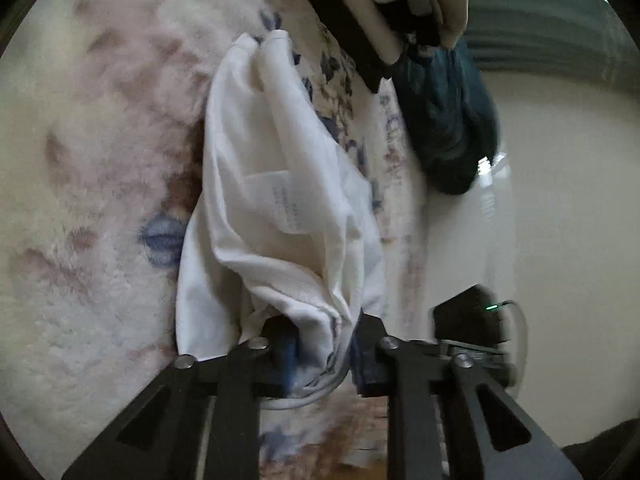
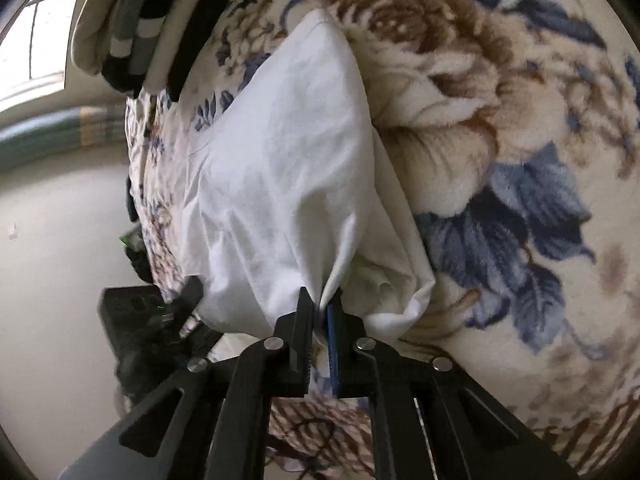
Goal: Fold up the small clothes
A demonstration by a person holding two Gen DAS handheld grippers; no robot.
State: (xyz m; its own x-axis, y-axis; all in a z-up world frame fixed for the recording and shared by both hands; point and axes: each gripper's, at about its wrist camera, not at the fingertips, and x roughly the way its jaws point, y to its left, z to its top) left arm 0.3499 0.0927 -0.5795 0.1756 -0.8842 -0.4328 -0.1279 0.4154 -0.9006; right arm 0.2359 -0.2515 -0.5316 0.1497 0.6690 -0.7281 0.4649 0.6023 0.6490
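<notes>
A small white garment (image 1: 272, 200) hangs bunched over a fluffy floral blanket (image 1: 100, 160). My left gripper (image 1: 324, 344) is shut on one bunched edge of it, cloth filling the gap between the fingers. In the right wrist view the same white garment (image 2: 288, 168) drapes over the blanket (image 2: 500, 140). My right gripper (image 2: 320, 312) is shut on a pinched fold of its near edge. A printed label shows through the cloth in the left wrist view.
A dark teal garment (image 1: 448, 120) hangs at the blanket's edge. Stacked striped and cream fabrics (image 2: 128, 20) lie at the far end. The other gripper's black body (image 2: 136, 312) is at lower left. Pale floor (image 1: 560, 200) lies beyond the edge.
</notes>
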